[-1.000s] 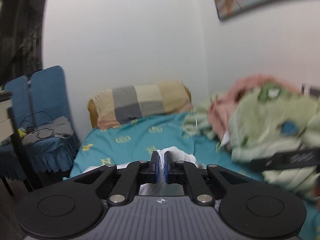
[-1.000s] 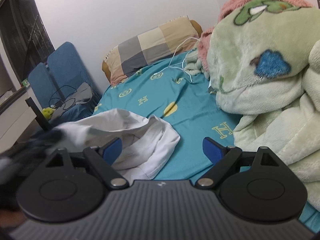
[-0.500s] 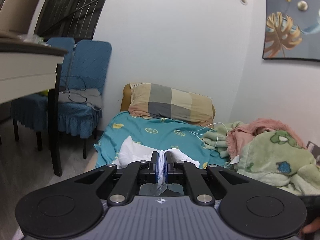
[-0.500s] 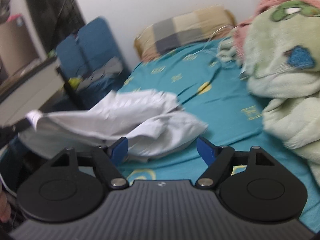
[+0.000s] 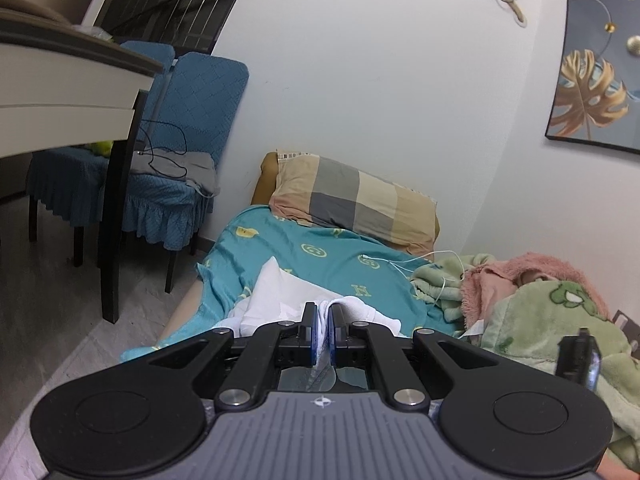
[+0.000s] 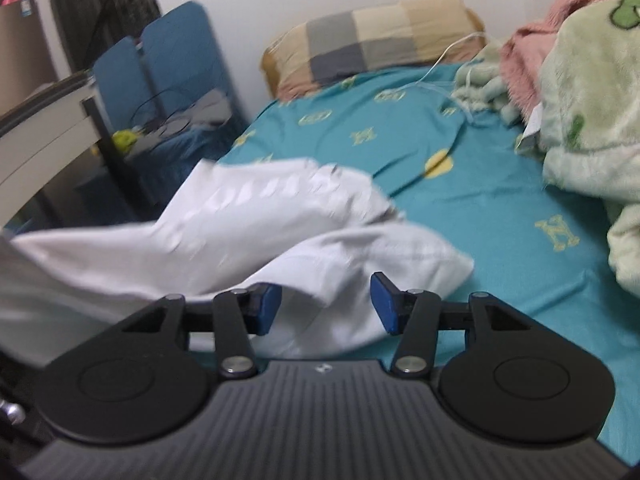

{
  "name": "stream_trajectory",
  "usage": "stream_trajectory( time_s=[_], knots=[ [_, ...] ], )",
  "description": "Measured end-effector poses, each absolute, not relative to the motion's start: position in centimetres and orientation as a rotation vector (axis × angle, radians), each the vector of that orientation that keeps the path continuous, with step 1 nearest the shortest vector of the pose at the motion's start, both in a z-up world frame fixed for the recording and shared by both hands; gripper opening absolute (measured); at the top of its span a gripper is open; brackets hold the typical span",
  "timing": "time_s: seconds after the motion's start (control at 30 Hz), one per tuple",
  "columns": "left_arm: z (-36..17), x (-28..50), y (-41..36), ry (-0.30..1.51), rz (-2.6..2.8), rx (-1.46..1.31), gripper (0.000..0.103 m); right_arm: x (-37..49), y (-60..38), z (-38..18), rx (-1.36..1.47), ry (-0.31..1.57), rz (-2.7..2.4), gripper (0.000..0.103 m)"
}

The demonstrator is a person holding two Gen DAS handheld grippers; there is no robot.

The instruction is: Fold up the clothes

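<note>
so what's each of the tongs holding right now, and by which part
The left tongs are shut on a bunched edge of the white garment. The right tongs have been closing around another fold of it without pinching yet.

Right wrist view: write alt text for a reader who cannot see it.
The right gripper has been closing, pads not yet pressing, around a fold of a white garment stretched leftward over a teal bedsheet. Behind lie a checked pillow and a green blanket.

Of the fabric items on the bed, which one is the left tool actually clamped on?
The white garment: its edge is pinched between the shut left tool. The green blanket, pink blanket and checked pillow lie untouched farther back.
</note>
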State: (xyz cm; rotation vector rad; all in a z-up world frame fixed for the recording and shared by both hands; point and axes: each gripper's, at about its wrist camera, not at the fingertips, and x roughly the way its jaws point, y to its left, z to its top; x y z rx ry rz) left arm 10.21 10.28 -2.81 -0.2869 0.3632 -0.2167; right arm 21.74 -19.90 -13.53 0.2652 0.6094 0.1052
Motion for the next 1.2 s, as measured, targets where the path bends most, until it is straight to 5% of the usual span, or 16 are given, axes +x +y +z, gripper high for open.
stream_trajectory(
  time_s=[0.07,0.13,0.17,0.53,0.87,1.0,1.2],
  knots=[
    [-3.0,10.5,10.4,0.367,-0.215,-0.294,0.006,22.4,-20.2,-13.9,0.278,0.620,0.101,0.040],
    [-3.3,10.9,10.6,0.374,-0.208,-0.304,0.006,22.6,-20.5,-14.0,0.306,0.652,0.108,0.013],
    [-3.4,11.3,10.6,0.380,-0.205,-0.310,0.006,22.6,-20.6,-13.9,0.319,0.661,0.118,0.011],
    [-4.0,11.7,9.6,0.431,-0.173,-0.257,0.006,16.3,-22.3,-7.8,0.322,0.600,0.130,0.004],
    [-8.0,11.9,6.5,0.669,-0.128,-0.065,0.008,15.1,-22.8,-11.4,0.421,0.779,0.163,0.004],
    [-8.4,11.3,6.7,0.730,-0.091,-0.034,0.013,14.8,-23.9,-11.7,0.504,0.788,0.165,0.005],
    [-6.5,8.4,5.2,0.663,-0.125,0.056,0.036,14.3,-24.9,-10.5,0.526,0.746,0.153,0.006]
  ],
)
